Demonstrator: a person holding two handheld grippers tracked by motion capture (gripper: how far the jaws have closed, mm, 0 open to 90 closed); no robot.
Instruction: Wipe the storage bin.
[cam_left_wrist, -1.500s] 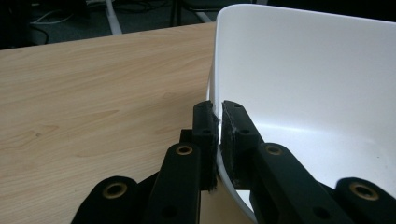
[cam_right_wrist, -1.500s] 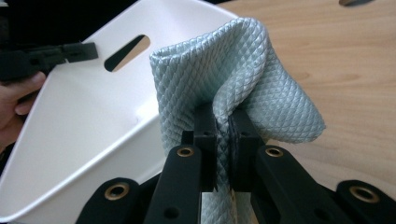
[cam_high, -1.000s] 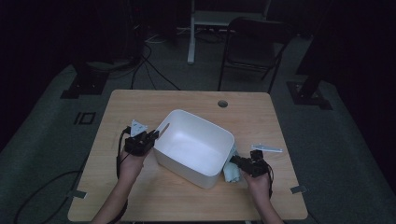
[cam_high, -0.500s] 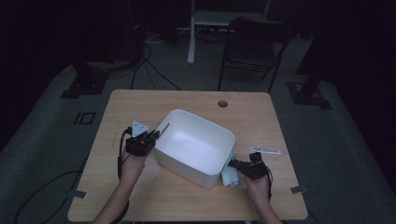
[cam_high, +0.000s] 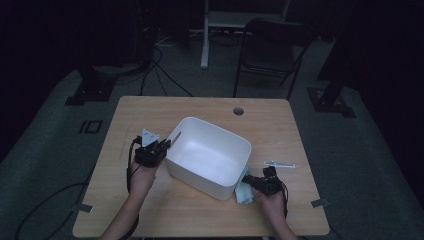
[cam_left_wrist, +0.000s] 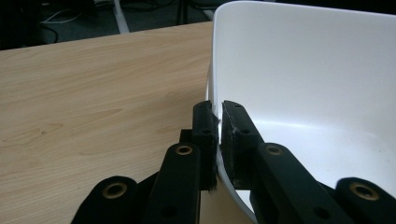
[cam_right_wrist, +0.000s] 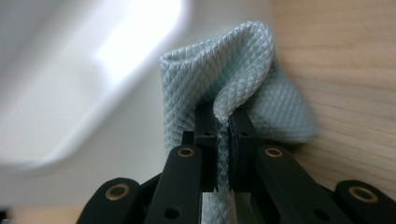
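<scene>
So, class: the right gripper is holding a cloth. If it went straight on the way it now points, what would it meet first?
Most likely the outer wall of the white tub. The right gripper, shut on the pale cloth, points at it from close by, though blur leaves depth unsure.

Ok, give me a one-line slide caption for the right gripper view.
Right hand-held gripper pinching a fold of pale blue waffle-textured cloth beside the white tub on the wooden table.

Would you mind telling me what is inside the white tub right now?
The white tub looks empty; its near inner wall is hidden. The cloth lies outside, pinched by the right gripper.
</scene>
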